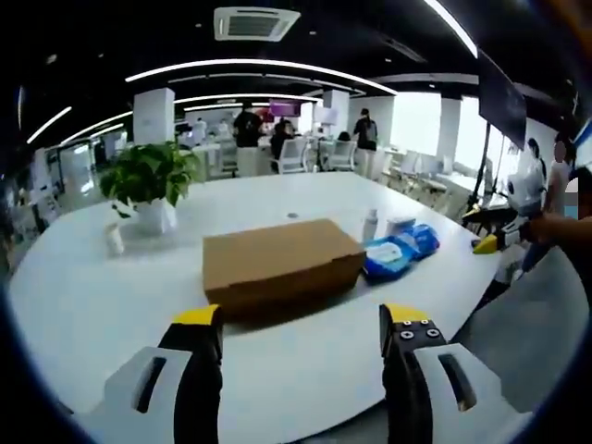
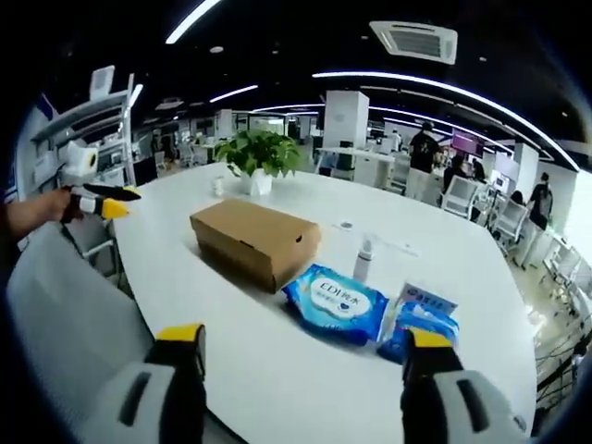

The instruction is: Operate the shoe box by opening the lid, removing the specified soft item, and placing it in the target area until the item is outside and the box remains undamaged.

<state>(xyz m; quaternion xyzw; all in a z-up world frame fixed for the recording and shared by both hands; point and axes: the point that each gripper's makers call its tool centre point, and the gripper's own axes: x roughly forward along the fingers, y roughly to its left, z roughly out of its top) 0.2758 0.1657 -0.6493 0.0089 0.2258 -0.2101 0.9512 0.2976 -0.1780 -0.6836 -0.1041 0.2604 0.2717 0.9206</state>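
Note:
A brown cardboard shoe box [image 1: 280, 263] lies shut on the white table [image 1: 83, 296], its lid down; it also shows in the right gripper view [image 2: 253, 240]. My left gripper [image 1: 302, 324] is open, its yellow-tipped jaws wide apart just short of the box, nothing between them. My right gripper [image 2: 305, 342] is open too, above the table's near edge, with blue packs ahead of it. The right gripper [image 1: 499, 240] enters the left gripper view from the right, and the left gripper [image 2: 104, 202] enters the right gripper view from the left.
A blue wet-wipe pack [image 2: 335, 302] and a smaller blue pack [image 2: 419, 326] lie right of the box, with a small white bottle [image 2: 363, 262] behind. A potted plant [image 1: 153, 185] stands at the far side. People and office chairs fill the background.

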